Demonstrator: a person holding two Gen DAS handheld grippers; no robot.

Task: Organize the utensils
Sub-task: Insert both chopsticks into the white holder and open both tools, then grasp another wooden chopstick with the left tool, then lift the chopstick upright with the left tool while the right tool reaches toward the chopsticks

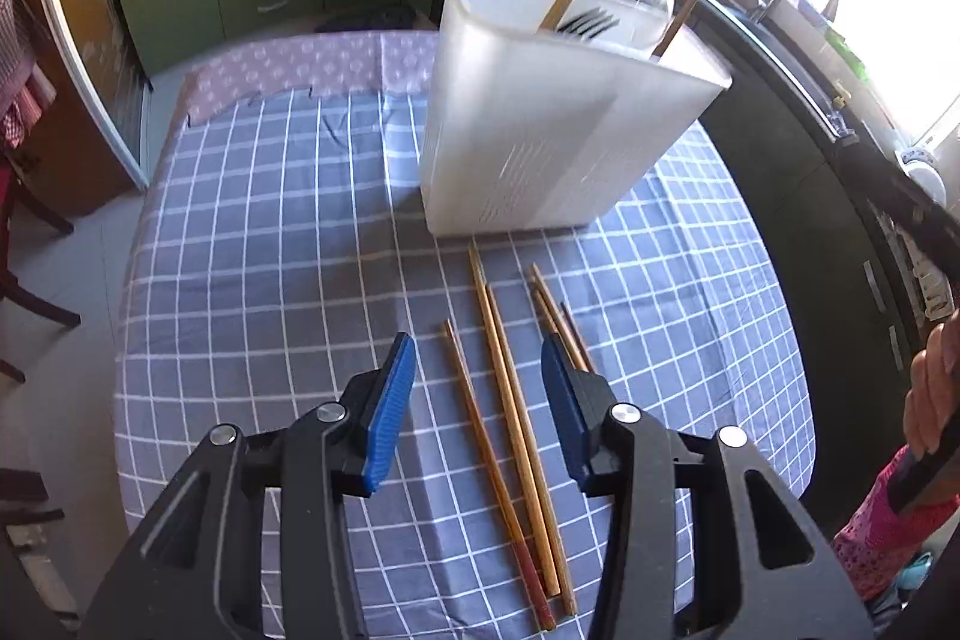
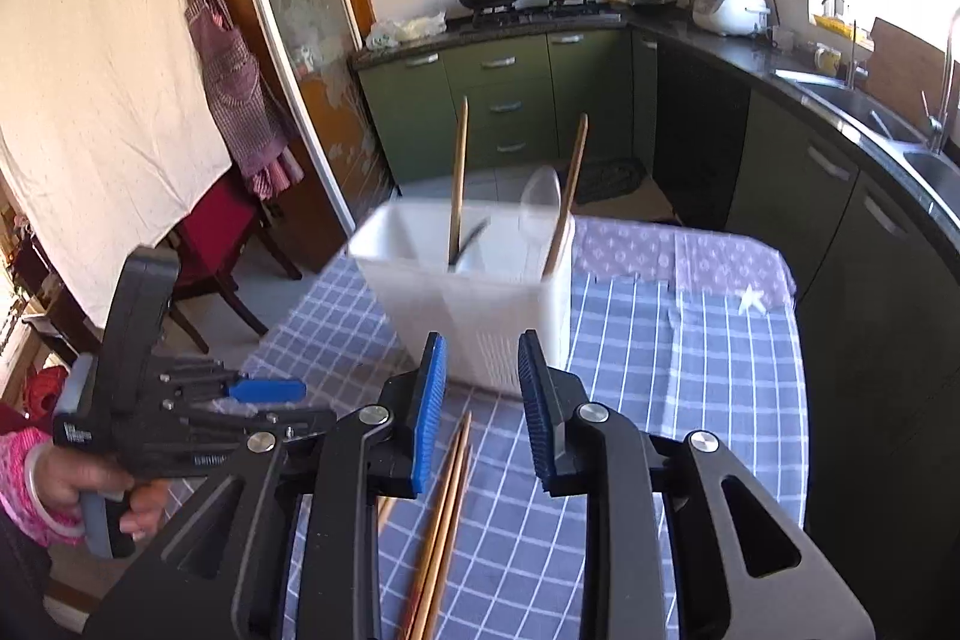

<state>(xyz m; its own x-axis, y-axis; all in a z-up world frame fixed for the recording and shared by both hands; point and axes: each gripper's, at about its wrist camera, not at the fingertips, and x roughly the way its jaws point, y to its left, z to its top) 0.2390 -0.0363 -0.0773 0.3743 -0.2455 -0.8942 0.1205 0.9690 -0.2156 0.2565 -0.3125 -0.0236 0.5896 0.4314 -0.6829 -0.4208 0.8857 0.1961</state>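
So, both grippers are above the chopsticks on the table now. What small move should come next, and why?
Probably lower the left gripper a little further and close it on one of the chopsticks lying between its open fingers. Nothing is held yet, several sticks lie loose on the checked tablecloth, and the white holder already has two upright. The right gripper is open and empty too.

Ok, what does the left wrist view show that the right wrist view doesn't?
Only the left wrist view: the left gripper, jaws open and empty, over all the loose chopsticks, and the fork tines inside the holder.

Only the right wrist view: the right gripper, open and empty, the stove and the rice cooker.

Both: the white utensil holder with two chopsticks and a spoon, on the checked tablecloth.
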